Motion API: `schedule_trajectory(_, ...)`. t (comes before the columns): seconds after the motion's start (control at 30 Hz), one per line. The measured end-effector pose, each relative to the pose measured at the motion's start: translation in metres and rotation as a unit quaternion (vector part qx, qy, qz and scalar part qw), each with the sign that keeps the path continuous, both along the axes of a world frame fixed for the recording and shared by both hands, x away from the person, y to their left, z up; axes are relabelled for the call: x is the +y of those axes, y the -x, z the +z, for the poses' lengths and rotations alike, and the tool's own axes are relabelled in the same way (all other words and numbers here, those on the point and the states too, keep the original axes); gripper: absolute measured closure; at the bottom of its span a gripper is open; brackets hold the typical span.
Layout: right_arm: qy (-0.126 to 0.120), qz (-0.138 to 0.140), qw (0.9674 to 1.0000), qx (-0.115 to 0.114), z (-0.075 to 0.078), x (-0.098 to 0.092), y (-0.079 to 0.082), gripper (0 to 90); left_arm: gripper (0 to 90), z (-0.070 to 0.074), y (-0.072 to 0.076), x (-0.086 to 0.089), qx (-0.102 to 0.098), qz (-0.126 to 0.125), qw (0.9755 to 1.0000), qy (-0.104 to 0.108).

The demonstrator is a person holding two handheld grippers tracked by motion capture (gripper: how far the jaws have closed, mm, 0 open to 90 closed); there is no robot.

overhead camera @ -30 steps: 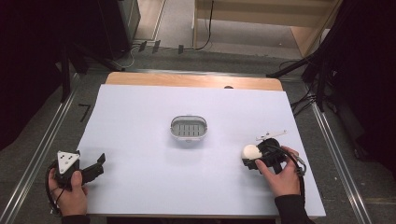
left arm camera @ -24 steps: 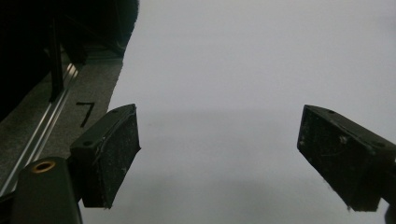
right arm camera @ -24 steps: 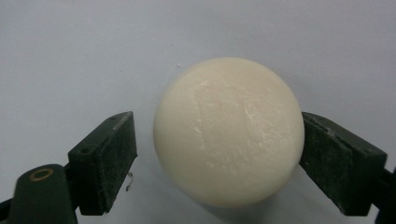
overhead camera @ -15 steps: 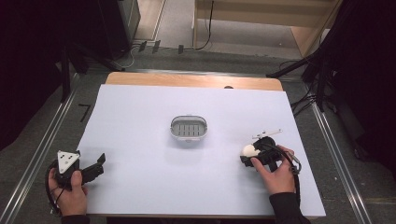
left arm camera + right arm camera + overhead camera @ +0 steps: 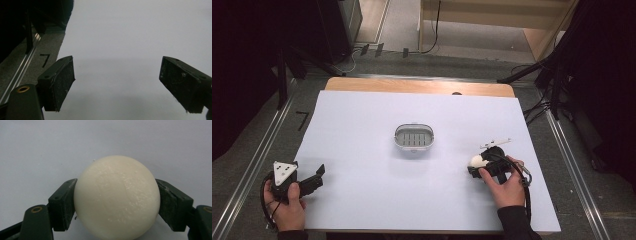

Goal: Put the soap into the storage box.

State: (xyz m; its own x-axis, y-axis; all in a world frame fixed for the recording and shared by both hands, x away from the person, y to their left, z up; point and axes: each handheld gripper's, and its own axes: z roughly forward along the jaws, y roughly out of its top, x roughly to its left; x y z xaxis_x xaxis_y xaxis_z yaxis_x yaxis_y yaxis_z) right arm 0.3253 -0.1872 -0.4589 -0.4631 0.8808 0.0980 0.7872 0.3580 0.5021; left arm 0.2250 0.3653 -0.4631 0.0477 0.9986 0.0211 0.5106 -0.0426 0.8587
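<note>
The right claw [image 5: 478, 165] is clenched on a white ball [image 5: 117, 197], its two black jaws pressed against the ball's opposite sides, as the right gripper view shows close up. In the high view the ball [image 5: 475, 161] sits low over the white worktop [image 5: 362, 130] near its right front part, well apart from the small oval basket [image 5: 414, 137] with a slotted bottom that stands near the middle. Compared with a second ago, the right hand [image 5: 504, 182] and its claw have drawn a little nearer the person's edge of the worktop and slightly left, carrying the ball with them; half a second ago they were already almost where they are now. The left claw [image 5: 318, 175] rests at the front left corner of the worktop, much as it lay in both earlier frames, and the left gripper view shows its jaws spread wide with bare worktop between them. The basket has not shifted.
</note>
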Motion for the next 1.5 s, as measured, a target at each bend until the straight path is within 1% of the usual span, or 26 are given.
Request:
schedule_trajectory(0.17,0.001,0.001,1.0000,-0.001,0.000,0.000,0.000,25.0,13.9,0.000,0.000,0.000,0.000,-0.001,1.0000,0.000)
schedule_trajectory(0.23,-0.005,0.002,1.0000,0.003,0.001,0.000,0.001,25.2,13.9,0.000,0.000,0.000,-0.002,0.001,1.0000,0.002)
schedule_trajectory(0.43,0.001,0.002,1.0000,0.002,0.003,0.000,0.002,25.3,13.9,0.000,0.000,0.000,-0.002,0.001,1.0000,0.002)
schedule_trajectory(0.5,0.001,0.003,1.0000,-0.006,0.006,-0.001,0.002,25.3,13.9,0.000,0.000,0.000,-0.002,0.002,1.0000,0.001)
schedule_trajectory(0.6,-0.001,0.007,0.9999,-0.008,0.009,0.000,0.002,25.3,13.9,0.000,0.000,0.000,-0.003,0.001,1.0000,0.001)
schedule_trajectory(0.67,-0.001,0.005,1.0000,-0.006,0.012,0.001,0.003,25.3,13.9,0.000,0.000,0.000,-0.003,0.001,1.0000,0.001)
schedule_trajectory(0.83,-0.002,0.013,0.9998,-0.011,0.015,0.003,0.003,25.3,13.9,0.000,0.001,0.000,-0.003,0.001,1.0000,0.001)
schedule_trajectory(0.97,-0.005,0.019,0.9997,-0.012,0.020,0.008,0.003,25.3,13.9,0.000,0.000,0.000,-0.003,0.001,1.0000,0.002)
schedule_trajectory(1.1,-0.006,0.022,0.9997,-0.013,0.022,0.010,0.002,25.3,14.0,0.000,0.001,-0.001,-0.003,0.001,1.0000,-0.002)
schedule_trajectory(1.3,-0.007,0.031,0.9993,-0.018,0.027,0.020,0.001,25.3,14.0,0.000,0.000,-0.001,-0.001,-0.001,1.0000,-0.005)
schedule_trajectory(1.5,-0.008,0.035,0.9992,-0.018,0.031,0.027,-0.001,25.3,14.0,0.000,0.000,-0.002,-0.003,-0.001,1.0000,-0.007)
